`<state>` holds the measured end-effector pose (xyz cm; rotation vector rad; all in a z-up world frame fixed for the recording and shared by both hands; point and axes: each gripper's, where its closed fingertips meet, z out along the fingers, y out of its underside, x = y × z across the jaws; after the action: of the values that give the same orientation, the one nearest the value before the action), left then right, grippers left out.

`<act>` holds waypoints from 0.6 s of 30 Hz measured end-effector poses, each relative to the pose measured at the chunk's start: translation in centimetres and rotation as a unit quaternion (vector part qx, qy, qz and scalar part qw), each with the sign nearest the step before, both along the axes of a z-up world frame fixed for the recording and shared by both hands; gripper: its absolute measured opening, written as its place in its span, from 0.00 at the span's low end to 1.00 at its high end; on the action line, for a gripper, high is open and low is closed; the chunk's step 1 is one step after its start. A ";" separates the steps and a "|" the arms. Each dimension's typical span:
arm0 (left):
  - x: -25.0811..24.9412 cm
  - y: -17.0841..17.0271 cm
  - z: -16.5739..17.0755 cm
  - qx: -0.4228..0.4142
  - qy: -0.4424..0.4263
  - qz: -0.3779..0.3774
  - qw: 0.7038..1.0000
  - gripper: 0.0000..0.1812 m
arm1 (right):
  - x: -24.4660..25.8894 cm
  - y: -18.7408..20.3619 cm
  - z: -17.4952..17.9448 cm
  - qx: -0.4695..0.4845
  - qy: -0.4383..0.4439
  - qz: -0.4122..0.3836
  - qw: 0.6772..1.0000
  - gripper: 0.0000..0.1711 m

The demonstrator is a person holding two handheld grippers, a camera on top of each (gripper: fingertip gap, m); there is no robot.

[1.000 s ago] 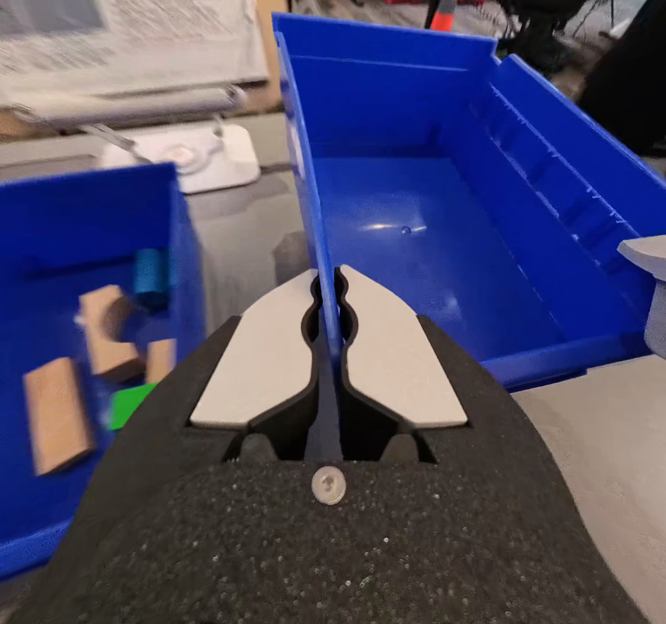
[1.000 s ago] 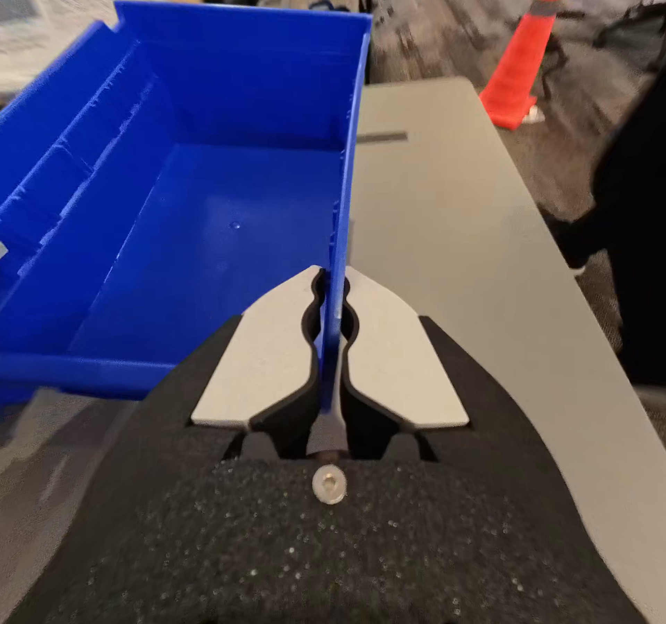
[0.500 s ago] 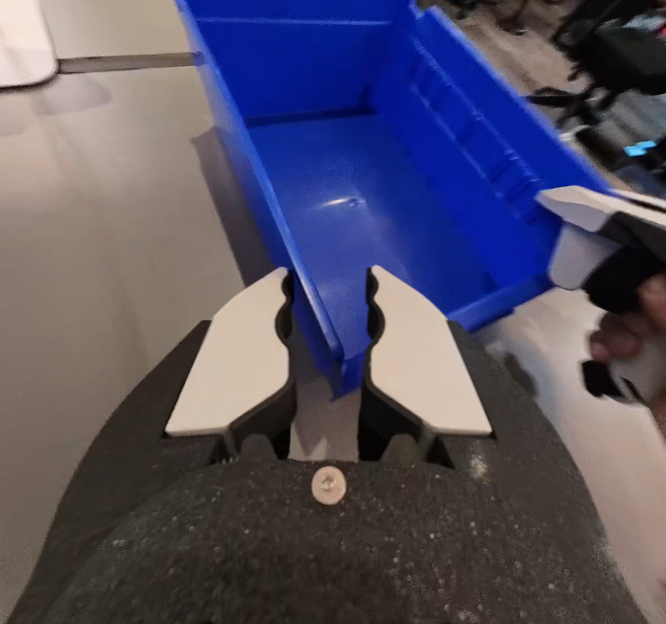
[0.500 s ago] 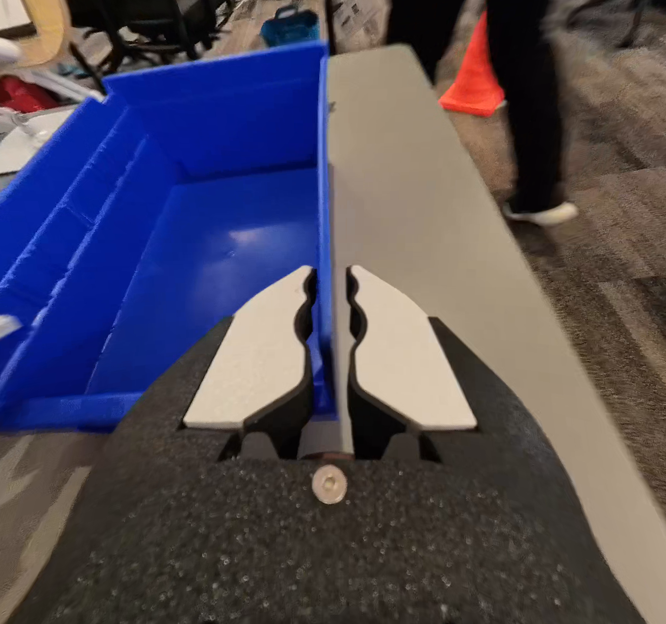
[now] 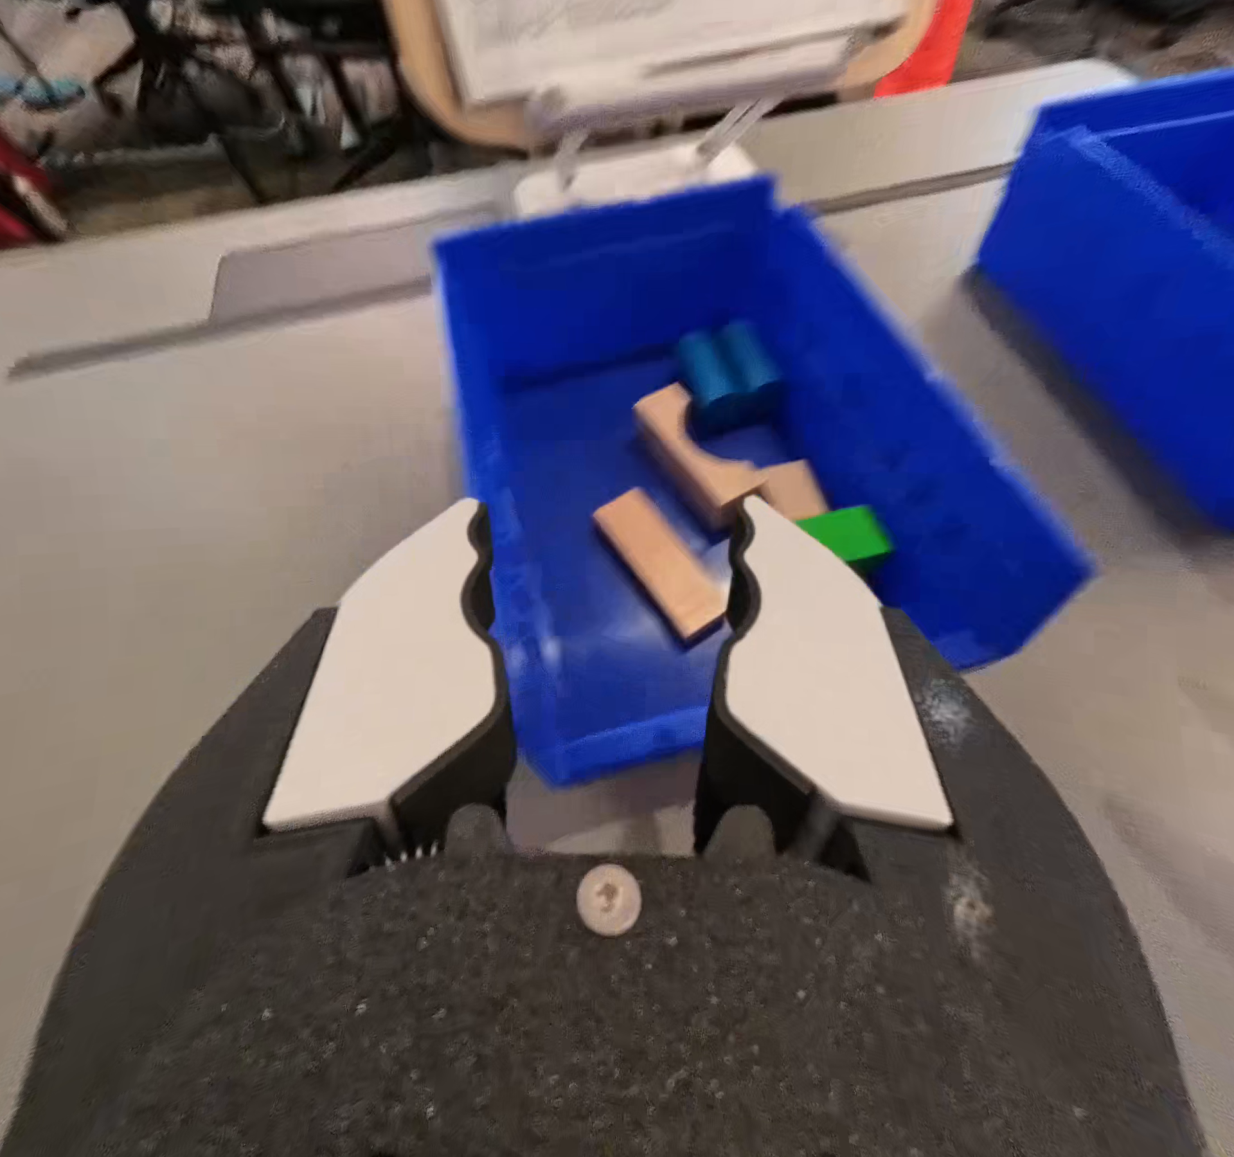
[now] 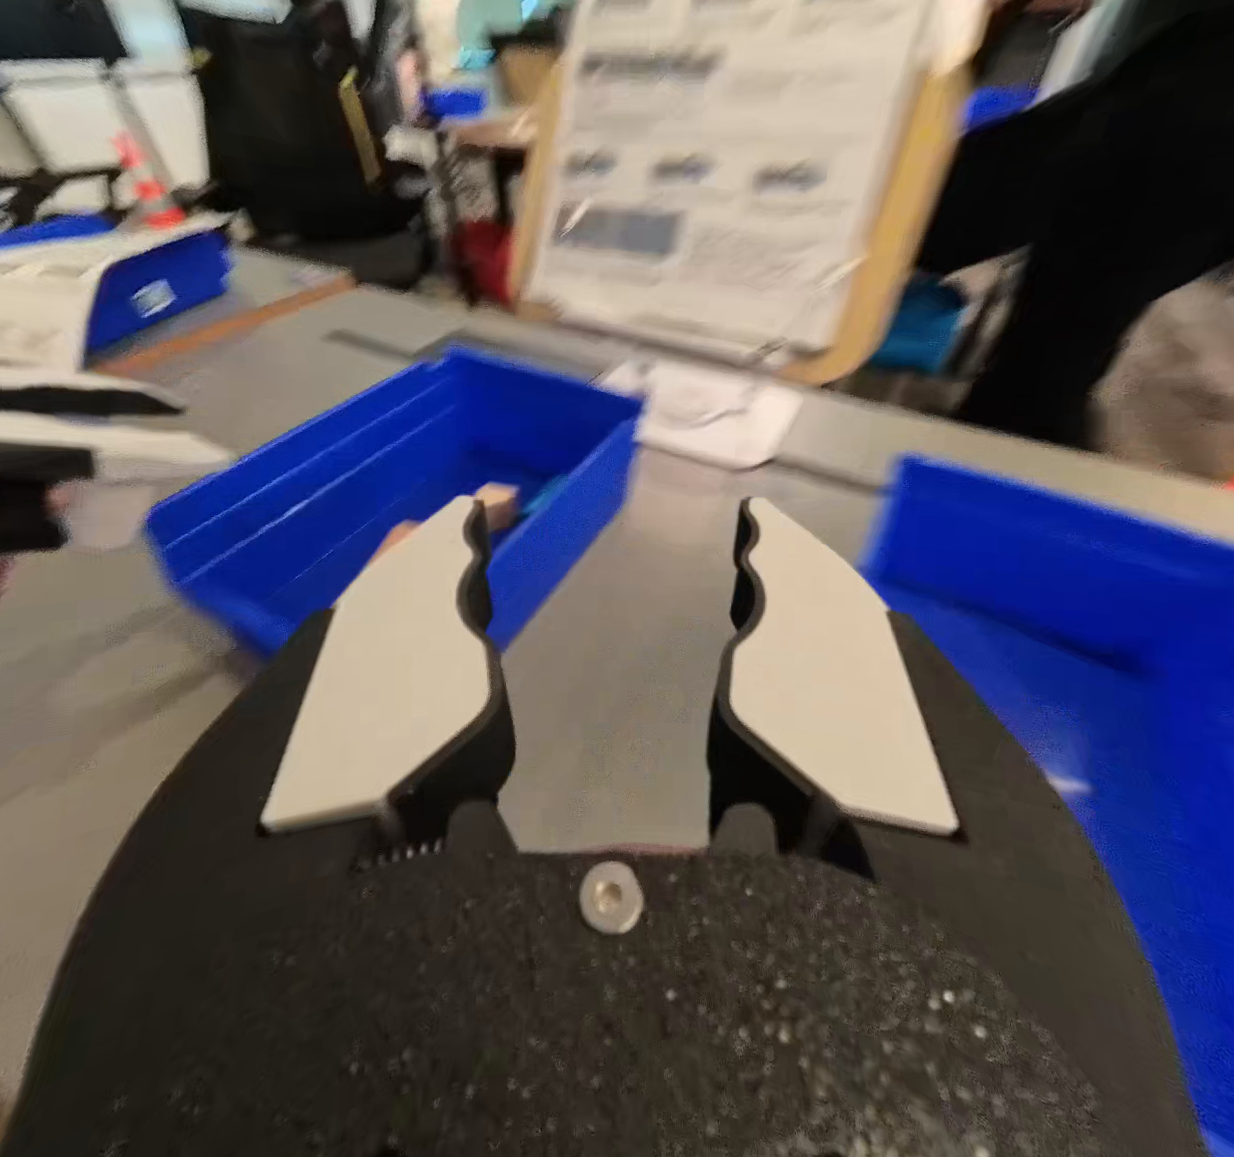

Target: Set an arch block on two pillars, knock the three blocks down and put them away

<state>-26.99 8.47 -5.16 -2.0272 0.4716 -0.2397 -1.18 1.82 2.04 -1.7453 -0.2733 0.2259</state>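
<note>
Hanging over the near end of a small blue plastic bin (image 5: pixel 935 457), the left gripper (image 5: pixel 604 517) has its pale grey fingers (image 5: pixel 400 657) spread wide with nothing between them. The bin stands on a grey table (image 5: pixel 200 490) and holds the blocks. Going left to right inside it: a flat tan wooden plank block (image 5: pixel 658 564) lies aslant near the middle, a tan wooden arch block (image 5: pixel 688 450) lies on its side just beyond it, a blue double-cylinder block (image 5: pixel 728 370) touches the arch at the far end, another tan wooden block (image 5: pixel 794 490) sits partly hidden behind the right finger, and a green rectangular block (image 5: pixel 848 534) rests by the right wall. Farther right on the table stands a larger blue plastic bin (image 5: pixel 1122 337), well apart from the small one.

In the right wrist view, the small bin (image 6: pixel 320 524) sits left of centre, the right gripper (image 6: pixel 607 510) hangs above bare table (image 6: pixel 601 691) with its fingers (image 6: pixel 821 671) likewise spread and empty, and the larger bin (image 6: pixel 1042 564) is at the right
</note>
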 end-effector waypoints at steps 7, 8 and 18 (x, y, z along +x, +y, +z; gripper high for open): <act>-2.2 1.0 -9.0 -0.086 -0.063 -0.017 0.994 0.34 | -10.2 2.6 -15.1 -0.191 0.039 -0.051 0.980 0.30; -1.9 0.9 -8.8 -0.094 -0.094 -0.020 0.991 0.23 | -11.2 2.7 -16.0 -0.195 0.044 -0.033 0.979 0.12; -13.1 3.5 -5.5 -0.044 -0.016 0.087 0.995 0.02 | -20.2 6.2 -13.1 -0.119 -0.027 -0.098 0.988 0.05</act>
<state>-40.09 11.95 -10.64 -2.1326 0.2674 -0.1889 -21.42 8.05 -11.02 -2.0032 -0.1161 0.0695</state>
